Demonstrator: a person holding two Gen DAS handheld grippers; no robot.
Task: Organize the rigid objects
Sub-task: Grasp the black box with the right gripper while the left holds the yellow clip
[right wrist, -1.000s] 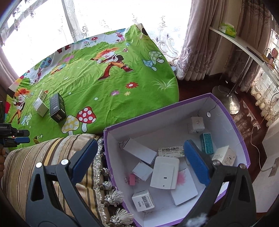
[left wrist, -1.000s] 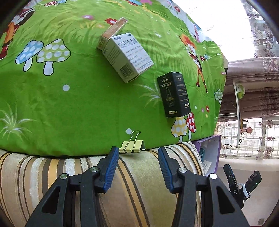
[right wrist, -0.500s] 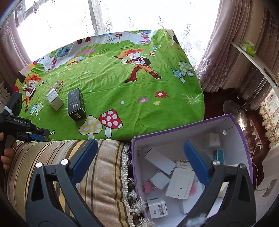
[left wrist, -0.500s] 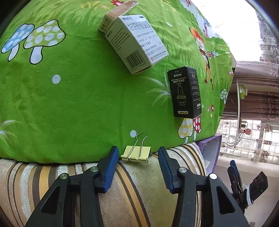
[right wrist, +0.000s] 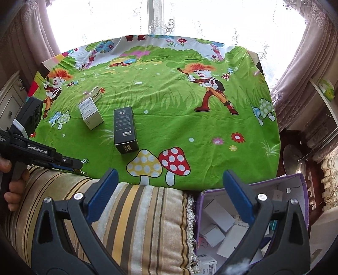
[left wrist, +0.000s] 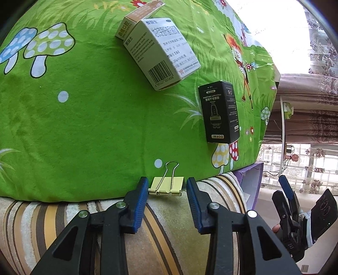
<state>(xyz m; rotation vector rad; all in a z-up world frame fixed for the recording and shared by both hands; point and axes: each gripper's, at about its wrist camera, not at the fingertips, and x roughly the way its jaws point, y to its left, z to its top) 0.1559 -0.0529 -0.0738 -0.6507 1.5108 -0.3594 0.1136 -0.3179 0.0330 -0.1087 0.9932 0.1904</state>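
Now | left tongs closing, unclamped, around yellow binder clip | right tongs wide, empty

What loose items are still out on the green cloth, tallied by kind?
Cartons: 3, namely white medicine box, tan box, black box
Yellow binder clips: 1, at the cloth's near edge
Total: 4

You are seeing a yellow binder clip lying at the green cloth's edge, handles folded flat. A black box and a white box are lying flat further up.
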